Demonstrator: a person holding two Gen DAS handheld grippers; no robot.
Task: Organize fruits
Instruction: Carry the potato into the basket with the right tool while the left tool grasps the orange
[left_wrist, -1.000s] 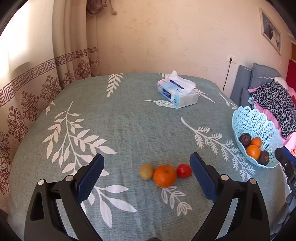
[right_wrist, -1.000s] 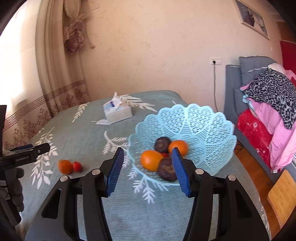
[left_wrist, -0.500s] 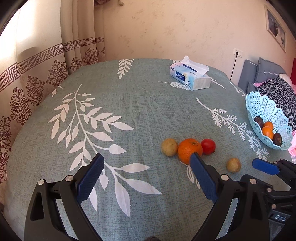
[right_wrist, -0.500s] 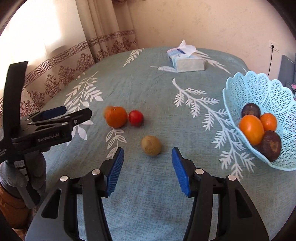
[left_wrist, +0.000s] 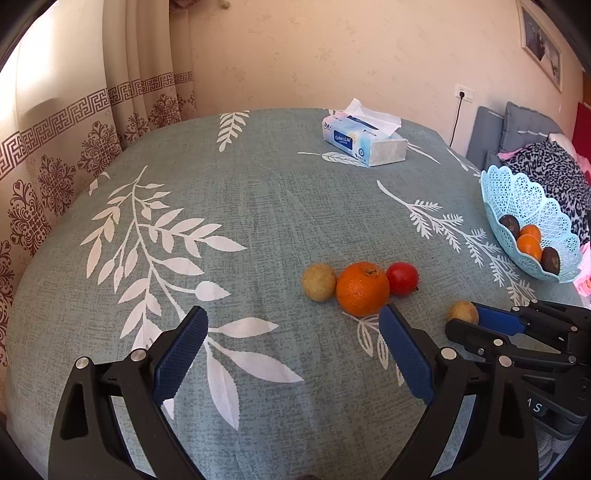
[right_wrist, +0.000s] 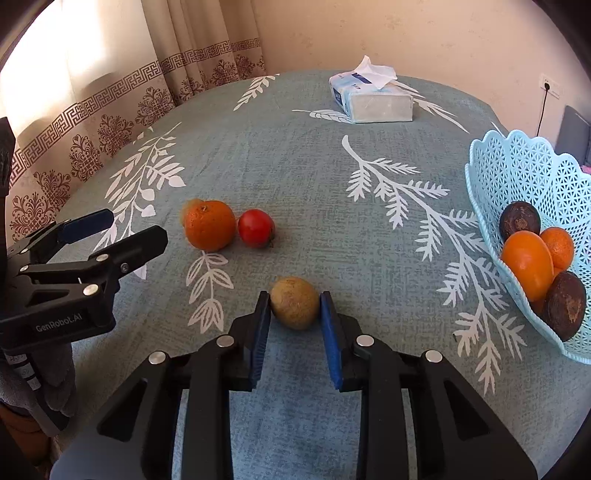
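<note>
Blue-padded right gripper (right_wrist: 294, 308), spread a moment ago, now pinches the brown fruit (right_wrist: 294, 302); left gripper (left_wrist: 291, 354) spread.

Black tool (right_wrist: 294, 310) frames, blue ribbed pads (right_wrist: 330, 334), silver screws.

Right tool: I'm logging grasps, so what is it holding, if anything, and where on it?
The right tool is shut on the brown fruit, its pads pressing the fruit's two opposite sides; the fruit still rests on the tablecloth.

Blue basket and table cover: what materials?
Blue basket: likely moulded plastic, slightly glossy; rigid lattice wall with a scalloped rim. Table cover: looks like woven cloth, matte; visible weave texture and printed white leaves.
</note>
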